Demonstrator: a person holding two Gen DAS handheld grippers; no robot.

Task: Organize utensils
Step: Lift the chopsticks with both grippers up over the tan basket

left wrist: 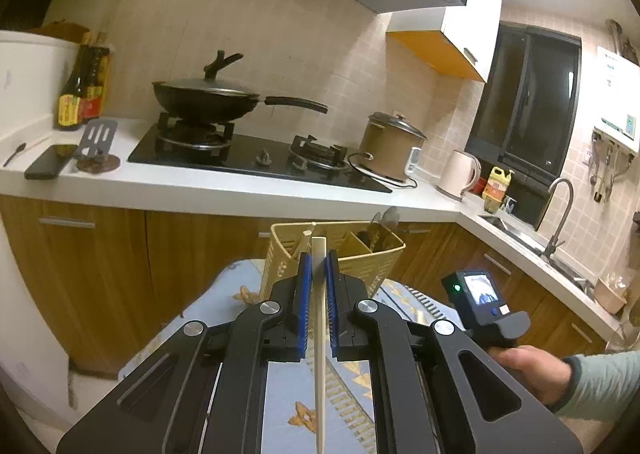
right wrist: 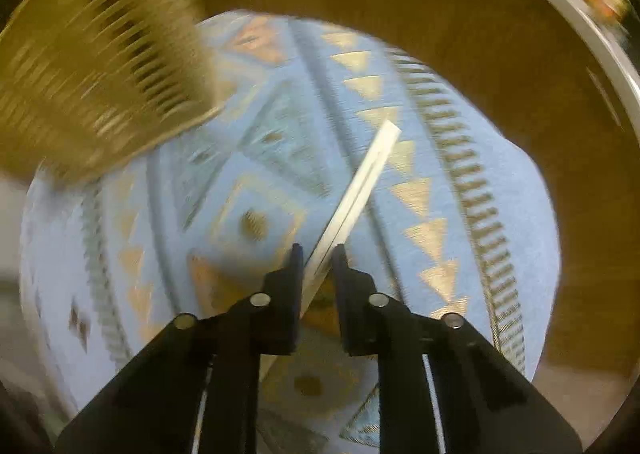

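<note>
On the blue patterned cloth-covered table [left wrist: 224,294], the woven yellow plastic utensil basket [left wrist: 360,254] stands at the far edge, while my left gripper [left wrist: 319,258] and right gripper [right wrist: 316,254] each pinch a pale, light, stiff, slippery chopstick [left wrist: 319,334] mid-shaft.

Counting two grippers: left gripper [left wrist: 319,270], right gripper [right wrist: 318,258]. Seeing one chopstick [left wrist: 319,318] per gripper, one slotted caddy [left wrist: 352,250], one wok [left wrist: 208,98], two sauce bottles [left wrist: 80,90], one kettle [left wrist: 458,174].
</note>
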